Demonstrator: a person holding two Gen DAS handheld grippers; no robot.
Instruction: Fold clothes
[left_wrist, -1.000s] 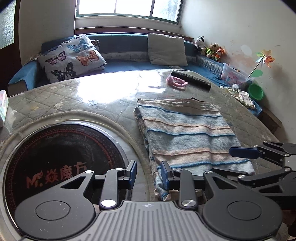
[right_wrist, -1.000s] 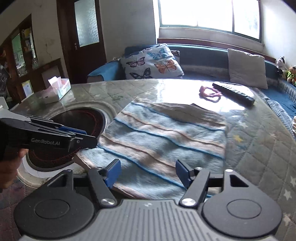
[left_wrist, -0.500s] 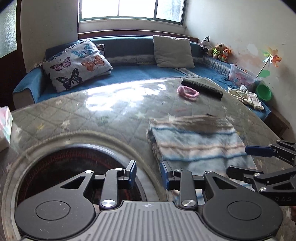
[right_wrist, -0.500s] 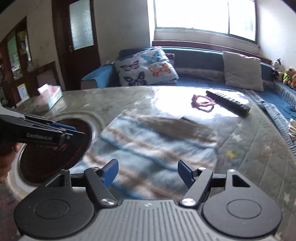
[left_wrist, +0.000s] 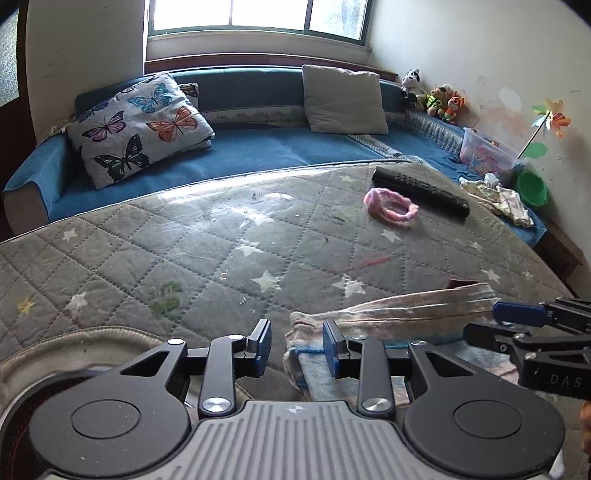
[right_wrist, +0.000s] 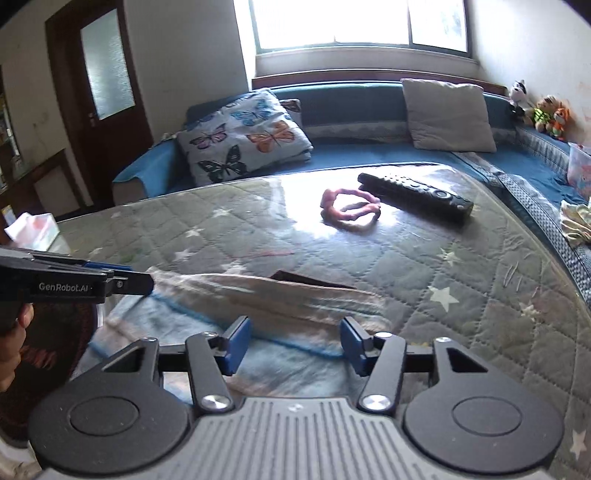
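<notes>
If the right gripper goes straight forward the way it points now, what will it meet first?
Probably the striped cloth: its raised folded edge lies directly ahead of the open right gripper. Beyond it is the pink hair band. Depth is uncertain.

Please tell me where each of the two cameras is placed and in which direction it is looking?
Left wrist: sits on the left tool, faces across the quilted table toward the sofa; right tool enters from the right.
Right wrist: sits on the right tool, same direction; left tool and a hand show.
Shared: striped cloth, remote, pink band.
</notes>
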